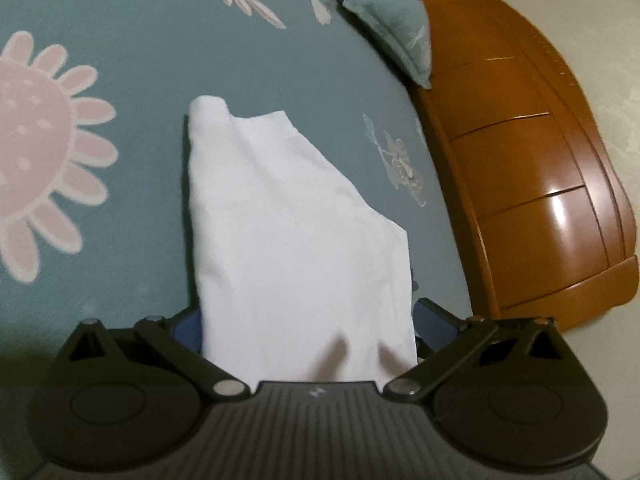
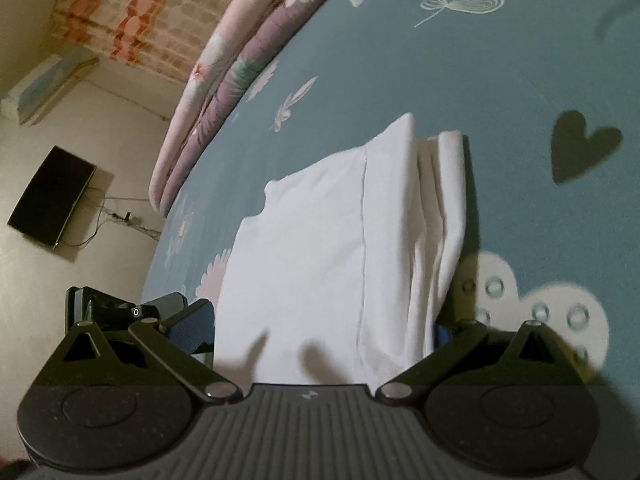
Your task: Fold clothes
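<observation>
A folded white garment lies on the teal bed sheet and runs back between the fingers of my left gripper. Its blue finger pads stand far apart on either side of the cloth, so the jaws are open; the fingertips are hidden. In the right wrist view the same white garment shows stacked folds along its right edge. It fills the gap of my right gripper, whose blue pads are also spread wide. The left gripper shows at the left, close beside it.
A wooden headboard curves along the right, with a teal pillow against it. Rolled floral quilts line the bed's far edge. Beyond are a wall, a dark screen and an orange curtain.
</observation>
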A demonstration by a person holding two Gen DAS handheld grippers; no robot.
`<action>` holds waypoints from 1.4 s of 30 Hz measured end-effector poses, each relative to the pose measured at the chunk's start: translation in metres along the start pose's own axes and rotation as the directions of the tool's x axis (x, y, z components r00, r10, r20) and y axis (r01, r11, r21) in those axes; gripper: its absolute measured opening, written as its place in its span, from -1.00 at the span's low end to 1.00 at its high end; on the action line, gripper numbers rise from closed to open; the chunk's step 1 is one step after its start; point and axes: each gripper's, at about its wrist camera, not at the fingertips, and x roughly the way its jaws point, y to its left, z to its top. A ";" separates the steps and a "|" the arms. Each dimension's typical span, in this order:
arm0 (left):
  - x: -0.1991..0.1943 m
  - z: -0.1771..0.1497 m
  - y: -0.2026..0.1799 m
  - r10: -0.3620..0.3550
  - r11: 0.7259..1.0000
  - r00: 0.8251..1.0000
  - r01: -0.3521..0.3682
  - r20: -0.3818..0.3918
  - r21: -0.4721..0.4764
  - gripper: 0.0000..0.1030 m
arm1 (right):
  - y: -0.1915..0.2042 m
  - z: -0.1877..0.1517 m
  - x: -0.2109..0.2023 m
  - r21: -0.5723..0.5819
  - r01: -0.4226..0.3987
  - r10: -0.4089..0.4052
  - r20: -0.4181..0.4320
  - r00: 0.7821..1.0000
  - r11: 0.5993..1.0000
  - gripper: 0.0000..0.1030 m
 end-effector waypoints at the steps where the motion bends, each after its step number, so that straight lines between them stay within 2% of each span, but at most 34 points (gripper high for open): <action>1: 0.000 0.001 0.002 -0.008 1.000 1.000 0.008 0.014 -0.014 0.98 | -0.002 -0.002 -0.001 -0.003 -0.007 0.007 0.020 1.000 1.000 1.00; 3: 0.002 0.003 0.005 -0.018 0.999 0.999 0.019 0.040 -0.039 0.98 | -0.003 -0.005 -0.002 0.004 -0.009 0.009 0.065 0.998 1.000 1.00; 5: 0.006 0.006 -0.001 0.012 0.999 0.999 -0.010 0.051 -0.045 0.98 | 0.003 -0.006 0.005 0.000 0.027 -0.027 0.092 0.995 1.000 1.00; 8: 0.007 0.003 -0.008 0.035 0.999 0.999 -0.035 0.032 0.003 0.98 | 0.012 -0.012 0.010 -0.049 0.074 -0.068 0.112 0.991 0.996 1.00; 10: 0.005 -0.001 -0.008 0.030 0.999 0.999 -0.031 0.012 0.028 0.98 | 0.011 -0.017 0.006 -0.077 0.067 -0.059 0.108 0.992 0.995 1.00; 15: 0.007 0.004 -0.007 0.036 0.999 0.999 -0.036 0.020 -0.010 0.98 | 0.002 -0.010 0.000 -0.068 0.020 -0.016 0.063 0.998 0.997 1.00; 20: 0.010 0.008 -0.008 0.045 0.998 0.999 -0.044 0.024 -0.040 0.98 | 0.015 0.004 0.016 -0.040 0.088 -0.086 0.048 0.995 0.995 1.00; 22: 0.011 0.004 -0.017 0.066 0.998 0.998 -0.066 0.006 -0.014 0.98 | 0.024 0.001 0.017 -0.066 0.117 -0.114 0.052 0.992 0.991 1.00; 27: 0.003 0.003 -0.026 0.020 1.000 1.000 -0.020 -0.015 -0.021 0.98 | 0.049 -0.005 0.018 -0.169 0.179 -0.172 0.053 0.984 0.969 1.00; 30: 0.003 0.001 -0.029 0.018 0.999 1.000 -0.018 -0.021 -0.030 0.98 | 0.056 -0.005 0.020 -0.184 0.189 -0.183 0.047 0.982 0.965 1.00; 36: 0.003 0.001 -0.040 -0.024 0.999 0.999 0.023 -0.031 -0.044 0.98 | 0.064 -0.004 0.016 -0.180 0.156 -0.150 0.046 0.988 0.971 1.00; 42: 0.005 -0.002 -0.045 -0.023 0.999 0.999 0.022 -0.032 -0.046 0.98 | 0.066 -0.004 0.014 -0.171 0.143 -0.136 0.050 0.989 0.975 1.00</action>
